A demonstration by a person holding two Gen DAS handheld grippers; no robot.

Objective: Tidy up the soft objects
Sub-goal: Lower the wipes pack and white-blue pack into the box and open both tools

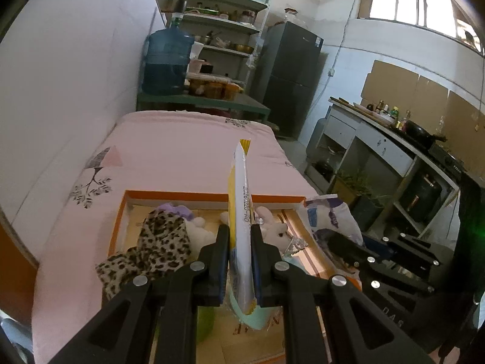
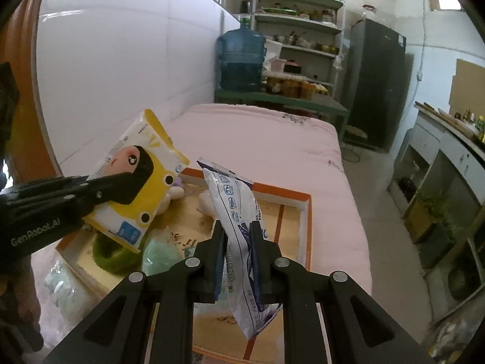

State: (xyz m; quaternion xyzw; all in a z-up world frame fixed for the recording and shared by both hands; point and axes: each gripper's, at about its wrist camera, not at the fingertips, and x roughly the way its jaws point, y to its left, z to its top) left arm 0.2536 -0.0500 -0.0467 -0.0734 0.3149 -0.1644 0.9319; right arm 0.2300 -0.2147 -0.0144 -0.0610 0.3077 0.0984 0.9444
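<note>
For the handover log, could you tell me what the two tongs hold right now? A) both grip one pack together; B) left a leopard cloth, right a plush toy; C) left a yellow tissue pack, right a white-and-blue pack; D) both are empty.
C: the left tongs clamp the yellow tissue pack, and the right tongs clamp the white-and-blue pack, both above the orange-rimmed box.

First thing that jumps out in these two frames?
Both grippers are shut on packets held above the orange-rimmed tray on the pink bed: the left gripper holds a yellow tissue pack, the right gripper a white-and-blue tissue pack. In the tray, a leopard-print cloth spills over the left rim.
</note>
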